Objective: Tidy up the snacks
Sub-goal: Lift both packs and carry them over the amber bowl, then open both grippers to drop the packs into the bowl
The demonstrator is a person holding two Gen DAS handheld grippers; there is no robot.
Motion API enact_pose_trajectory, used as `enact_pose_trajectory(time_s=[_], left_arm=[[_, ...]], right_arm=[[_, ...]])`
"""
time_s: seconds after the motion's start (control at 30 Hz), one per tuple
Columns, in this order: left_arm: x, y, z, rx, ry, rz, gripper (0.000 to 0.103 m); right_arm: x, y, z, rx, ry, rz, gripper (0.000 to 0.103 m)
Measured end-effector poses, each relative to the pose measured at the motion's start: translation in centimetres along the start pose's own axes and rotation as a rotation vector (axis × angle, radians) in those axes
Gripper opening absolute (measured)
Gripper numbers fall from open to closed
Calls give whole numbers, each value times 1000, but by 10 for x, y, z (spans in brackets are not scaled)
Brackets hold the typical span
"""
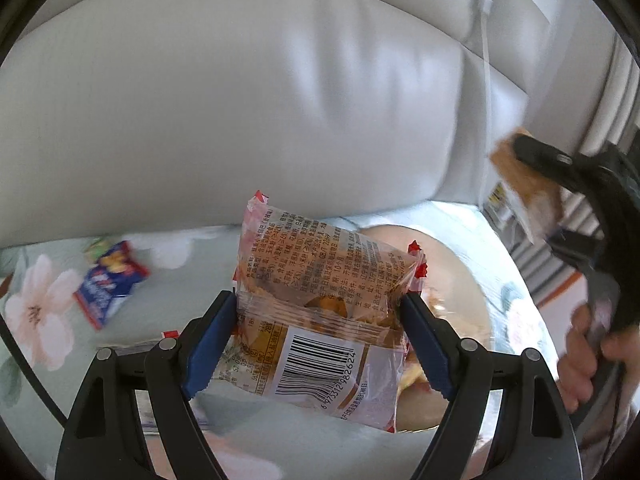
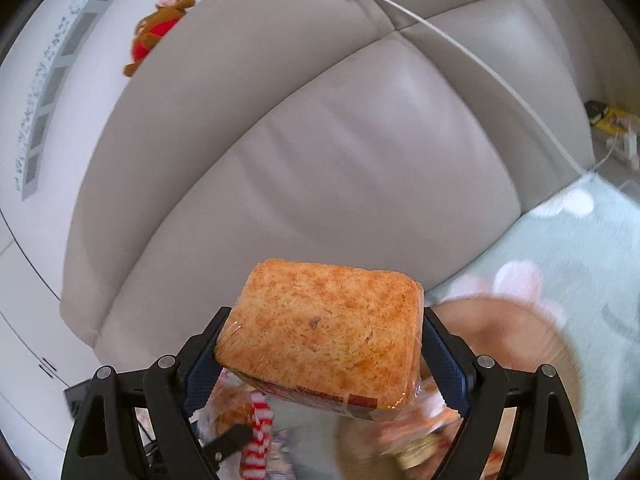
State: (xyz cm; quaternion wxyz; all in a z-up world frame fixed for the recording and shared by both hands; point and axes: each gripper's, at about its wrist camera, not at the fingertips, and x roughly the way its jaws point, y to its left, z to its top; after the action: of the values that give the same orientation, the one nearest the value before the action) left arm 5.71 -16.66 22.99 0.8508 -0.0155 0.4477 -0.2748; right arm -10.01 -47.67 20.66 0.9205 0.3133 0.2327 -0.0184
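Observation:
My left gripper point(image 1: 318, 304) is shut on a clear snack packet point(image 1: 324, 300) with red edges, printed text and a barcode, held up over the round wooden tray point(image 1: 464, 276) on the floral cloth. My right gripper point(image 2: 324, 320) is shut on a wrapped slice of toasted bread point(image 2: 320, 332), held above the tray point(image 2: 532, 320). The right gripper with its bread point(image 1: 524, 176) also shows at the right of the left wrist view, raised beside the sofa. Other packets lie blurred under the bread in the tray.
A blue and red snack packet point(image 1: 108, 284) lies on the floral cloth point(image 1: 48, 292) at the left, a green one behind it. A grey sofa back point(image 1: 240, 120) rises behind, with a white cable point(image 2: 472, 56). A plush toy point(image 2: 156, 28) sits on top of the sofa.

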Motion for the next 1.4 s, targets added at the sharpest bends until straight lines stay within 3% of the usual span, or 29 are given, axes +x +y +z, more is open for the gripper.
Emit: enact_pose_trajectory(time_s=[0.17, 0.43, 0.57, 0.73, 1.03, 1.4], left_arm=[[18, -37, -5, 31, 50, -35, 81], [32, -75, -13, 99, 92, -47, 82], [46, -81, -14, 87, 162, -99, 87], [47, -73, -14, 17, 173, -116, 91], [40, -54, -16, 22, 159, -58, 91], [10, -6, -6, -49, 118, 8, 91]], right_arm=[[3, -31, 24, -71, 59, -88, 88], [24, -99, 1, 71, 107, -110, 88], [24, -113, 6, 152, 115, -92, 89], [26, -123, 6, 203, 132, -109, 92], [20, -129, 8, 259, 107, -104, 94], [13, -120, 4, 217, 67, -173, 94]])
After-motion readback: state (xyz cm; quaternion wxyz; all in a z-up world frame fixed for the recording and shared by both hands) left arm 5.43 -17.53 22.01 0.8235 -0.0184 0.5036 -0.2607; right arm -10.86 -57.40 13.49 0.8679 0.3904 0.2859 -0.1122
